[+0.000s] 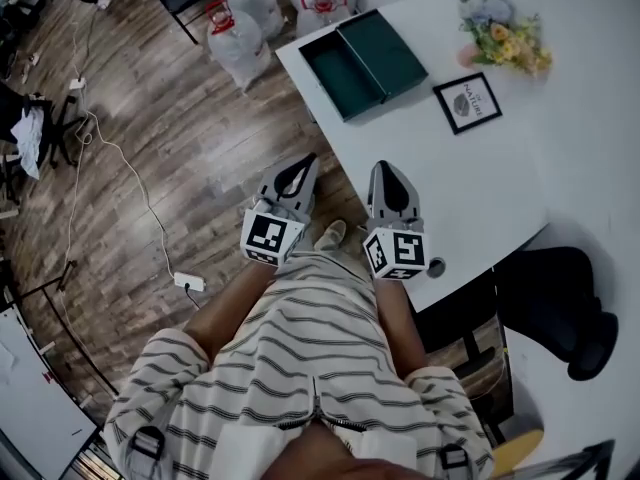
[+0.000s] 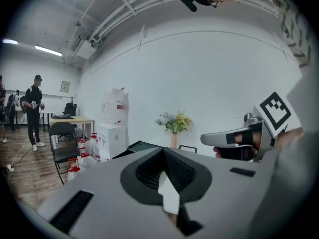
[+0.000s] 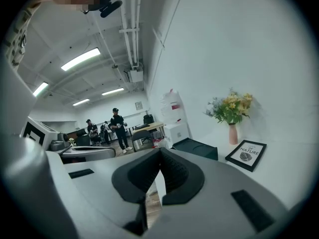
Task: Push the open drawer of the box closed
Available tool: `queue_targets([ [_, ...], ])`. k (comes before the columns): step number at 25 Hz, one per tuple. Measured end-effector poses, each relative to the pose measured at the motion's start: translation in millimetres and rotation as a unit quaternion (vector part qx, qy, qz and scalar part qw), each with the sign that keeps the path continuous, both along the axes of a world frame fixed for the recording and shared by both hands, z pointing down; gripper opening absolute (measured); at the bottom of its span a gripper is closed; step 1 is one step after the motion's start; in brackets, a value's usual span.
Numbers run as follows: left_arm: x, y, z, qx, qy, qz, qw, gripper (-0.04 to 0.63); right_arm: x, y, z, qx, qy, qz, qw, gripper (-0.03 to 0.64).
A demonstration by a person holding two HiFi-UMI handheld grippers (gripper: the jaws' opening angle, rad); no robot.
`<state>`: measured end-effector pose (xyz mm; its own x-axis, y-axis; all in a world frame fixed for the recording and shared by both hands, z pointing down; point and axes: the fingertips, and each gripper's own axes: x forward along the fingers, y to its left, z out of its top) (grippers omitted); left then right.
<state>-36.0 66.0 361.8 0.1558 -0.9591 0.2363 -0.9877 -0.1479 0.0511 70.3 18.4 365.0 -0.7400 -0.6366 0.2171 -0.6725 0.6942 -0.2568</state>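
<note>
Table [image 1: 480, 183] runs off frame; box [image 1: 383, 53] fully visible.

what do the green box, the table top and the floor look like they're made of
Green box: dark green and matte, with thin straight walls on its open drawer; likely covered cardboard, possibly plastic. Table: smooth white top with a soft sheen, probably laminate. Floor: brown planks with visible grain and seams; wood or wood-look vinyl, can't tell which.
</note>
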Motion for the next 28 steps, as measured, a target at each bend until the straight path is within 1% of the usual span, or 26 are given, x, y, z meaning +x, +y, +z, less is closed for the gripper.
queue_targets([
  [6, -32.4, -48.9, 18.5, -0.016, 0.006, 0.030, 0.9994, -0.003, -33.1, -41.8, 20.9, -0.024, 0.020, 0.030, 0.999, 0.009],
  [9, -43.1, -72.0, 31.0, -0.029, 0.014, 0.048, 0.9983, -0.002, -44.2, -64.5, 32.9, -0.040, 0.027, 0.053, 0.997, 0.009],
  [12, -51.1, -90.3, 42.6, -0.040, 0.015, 0.064, 0.9970, -0.003, -52.2, -86.0, 45.9, -0.061, 0.029, 0.072, 0.995, 0.009],
  [18, -60.6, -117.3, 67.3, -0.061, 0.025, 0.084, 0.9943, -0.003, -52.7, -121.0, 79.5, -0.098, 0.040, 0.107, 0.989, 0.011],
  [21, -62.1, -126.8, 77.4, -0.068, 0.021, 0.095, 0.9929, -0.002, -49.6, -135.5, 91.1, -0.107, 0.045, 0.124, 0.985, 0.009],
  [28, -64.5, -145.3, 93.6, -0.078, 0.026, 0.111, 0.9904, -0.003, -44.3, -159.9, 113.0, -0.129, 0.049, 0.154, 0.978, 0.011],
])
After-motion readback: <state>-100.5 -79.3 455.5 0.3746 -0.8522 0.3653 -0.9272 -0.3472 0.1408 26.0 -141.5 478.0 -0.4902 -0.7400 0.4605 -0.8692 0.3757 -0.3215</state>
